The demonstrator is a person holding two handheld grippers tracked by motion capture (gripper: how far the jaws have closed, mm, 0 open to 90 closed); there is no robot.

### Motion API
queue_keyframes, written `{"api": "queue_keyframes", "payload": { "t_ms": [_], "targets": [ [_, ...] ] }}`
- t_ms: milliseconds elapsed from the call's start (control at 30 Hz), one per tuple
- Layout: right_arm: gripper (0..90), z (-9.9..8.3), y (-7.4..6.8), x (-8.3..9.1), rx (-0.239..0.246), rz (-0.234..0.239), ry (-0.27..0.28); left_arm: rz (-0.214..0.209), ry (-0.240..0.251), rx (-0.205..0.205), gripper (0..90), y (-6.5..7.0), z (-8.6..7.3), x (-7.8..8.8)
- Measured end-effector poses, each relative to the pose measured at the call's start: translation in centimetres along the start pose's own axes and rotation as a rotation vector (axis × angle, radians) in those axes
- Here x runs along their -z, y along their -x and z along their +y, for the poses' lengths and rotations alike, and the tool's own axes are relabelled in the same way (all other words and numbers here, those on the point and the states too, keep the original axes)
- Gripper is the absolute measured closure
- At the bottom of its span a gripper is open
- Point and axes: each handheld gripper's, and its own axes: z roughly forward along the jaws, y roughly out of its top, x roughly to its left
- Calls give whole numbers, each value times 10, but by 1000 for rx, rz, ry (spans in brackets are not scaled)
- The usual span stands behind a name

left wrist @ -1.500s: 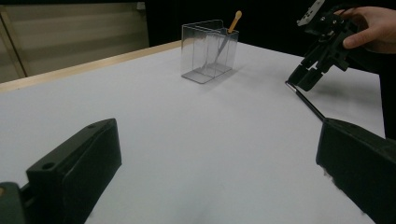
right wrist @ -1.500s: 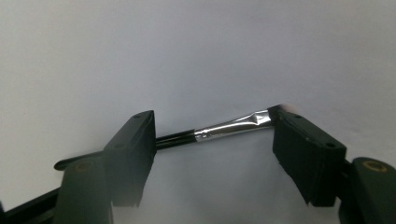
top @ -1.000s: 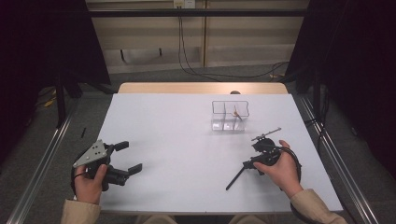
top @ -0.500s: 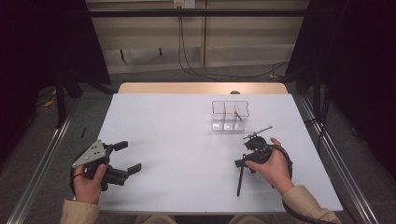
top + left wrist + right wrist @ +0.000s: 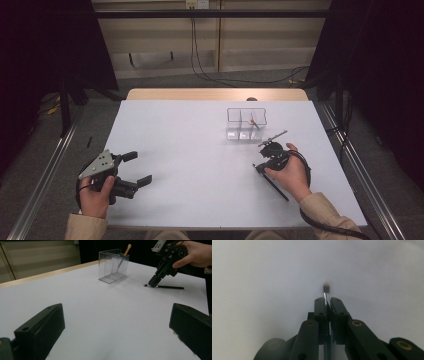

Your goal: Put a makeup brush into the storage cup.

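A thin black brush [image 5: 274, 186] lies low over the white table [image 5: 190, 145] at the near right. My right gripper [image 5: 258, 167] is shut on it close to its small dark head; its jaws have just been closing. In the right gripper view the brush [image 5: 326, 288] pokes out between the pressed-together jaws of that gripper [image 5: 327, 302]. From the left gripper view, the right gripper [image 5: 153, 283] points down onto the brush [image 5: 166, 287]. My left gripper [image 5: 137, 168] rests at the near left, open, with nothing between its jaws [image 5: 117, 332].
A clear compartmented holder [image 5: 246, 123] stands right of centre toward the back, with an orange-handled brush [image 5: 253, 121] leaning inside it; from the left gripper view, the holder [image 5: 113, 266] stands beyond my jaws. A wooden strip [image 5: 215, 94] edges the table's far side.
The right hand has turned and shifted slightly, and the black brush's free end has swung from the lower left round to the lower right. The left gripper has stayed in place.
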Motion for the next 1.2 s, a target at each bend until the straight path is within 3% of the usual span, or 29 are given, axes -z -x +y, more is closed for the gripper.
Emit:
{"api": "queue_keyframes", "payload": {
  "t_ms": [233, 333, 800, 967, 1067, 1200],
  "targets": [
    [837, 9, -2, -4, 18, 23, 2, 3, 1, 0, 0, -1, 0, 2],
    [746, 8, -4, -2, 15, 17, -4, 5, 0, 1, 0, -1, -1, 2],
    [769, -11, -11, 11, 38, 42, -48, -1, -2, -10, 0, 4, 3, -1],
    [763, -16, -13, 11, 57, 24, -81, -5, -2, -16, 0, 4, 4, -2],
    [828, -16, -14, 10, 66, 5, -86, -3, -1, -13, 0, 4, 4, -2],
    [841, -11, -17, 9, 76, -23, -117, -7, 0, -10, 0, 3, 3, -2]
  ]
}}
